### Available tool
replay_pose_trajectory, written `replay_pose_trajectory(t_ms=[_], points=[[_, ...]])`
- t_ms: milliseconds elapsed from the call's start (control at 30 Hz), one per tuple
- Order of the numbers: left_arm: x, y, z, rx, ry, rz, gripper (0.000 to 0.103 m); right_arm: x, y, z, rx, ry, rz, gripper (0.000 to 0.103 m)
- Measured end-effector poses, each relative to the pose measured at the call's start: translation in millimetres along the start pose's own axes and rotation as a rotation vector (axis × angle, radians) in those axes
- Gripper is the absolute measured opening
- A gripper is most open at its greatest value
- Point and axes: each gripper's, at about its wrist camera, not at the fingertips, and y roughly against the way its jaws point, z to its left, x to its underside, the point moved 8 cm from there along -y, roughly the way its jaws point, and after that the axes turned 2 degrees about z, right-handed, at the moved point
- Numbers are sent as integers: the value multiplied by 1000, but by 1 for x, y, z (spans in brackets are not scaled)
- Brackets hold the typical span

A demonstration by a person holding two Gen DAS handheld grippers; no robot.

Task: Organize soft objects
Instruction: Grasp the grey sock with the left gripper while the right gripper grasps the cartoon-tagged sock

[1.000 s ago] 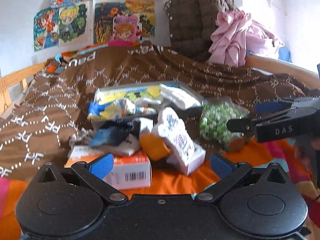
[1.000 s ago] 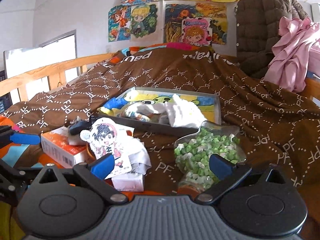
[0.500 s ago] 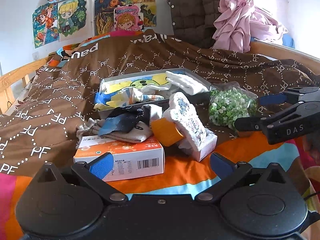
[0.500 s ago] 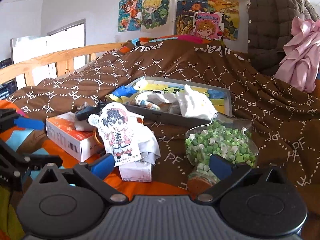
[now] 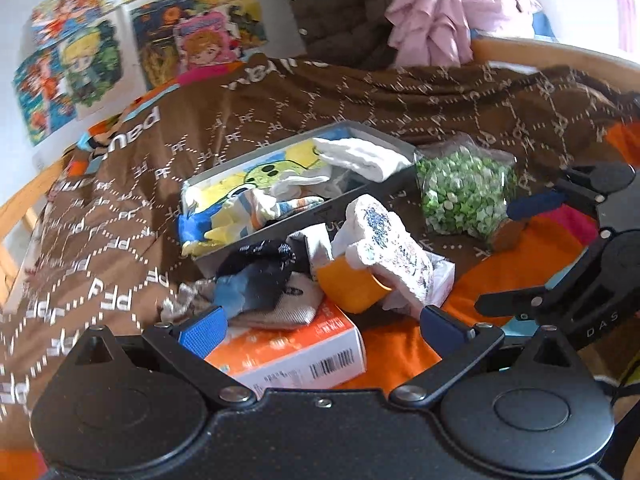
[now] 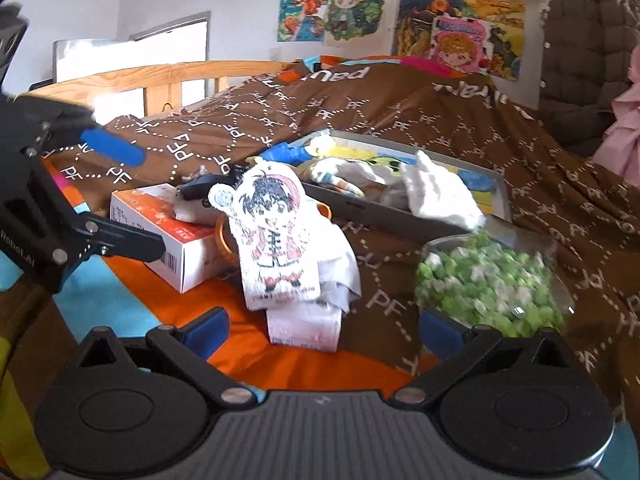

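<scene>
My left gripper (image 5: 322, 328) is open just above an orange-and-white box (image 5: 288, 356). Dark, blue and grey socks (image 5: 256, 284) are heaped on the box's far end. Behind them stands a grey tray (image 5: 360, 196) holding yellow, white and striped soft pieces. A white cloth printed with a cartoon figure (image 6: 276, 240) leans on a small white box (image 6: 304, 324), straight in front of my open right gripper (image 6: 324, 330). An orange tape roll (image 5: 348, 288) sits beside that cloth. Nothing is held between the fingers of either gripper.
A clear bag of green paper stars (image 6: 488, 284) lies to the right of the tray (image 6: 400, 216). Everything rests on a bed with a brown patterned quilt (image 5: 120, 240) and an orange cover (image 5: 400, 356). Wooden rails, a brown jacket and pink clothes stand behind.
Both views have tilted and drawn nearer the pile. The left gripper appears higher in the right wrist view. Both grippers stay open and nothing was picked up.
</scene>
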Motion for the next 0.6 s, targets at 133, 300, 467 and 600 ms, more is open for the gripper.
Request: replay_pose_trajectory(t_ms=[133,300,467,600], points=[[-7,-8,0,3,-107,33,102,-8,-15,2,-44,21,-15,103],[-7,-9,0,24,-209,51,102,-12,-30,1,-103,7,-23,100],[-6,-16,1,24,-269,72,102,-12,-41,3,-125,21,-22,88],[-9,-24,0,21,-292,92,102,-11,-44,9,-153,41,-33,74]])
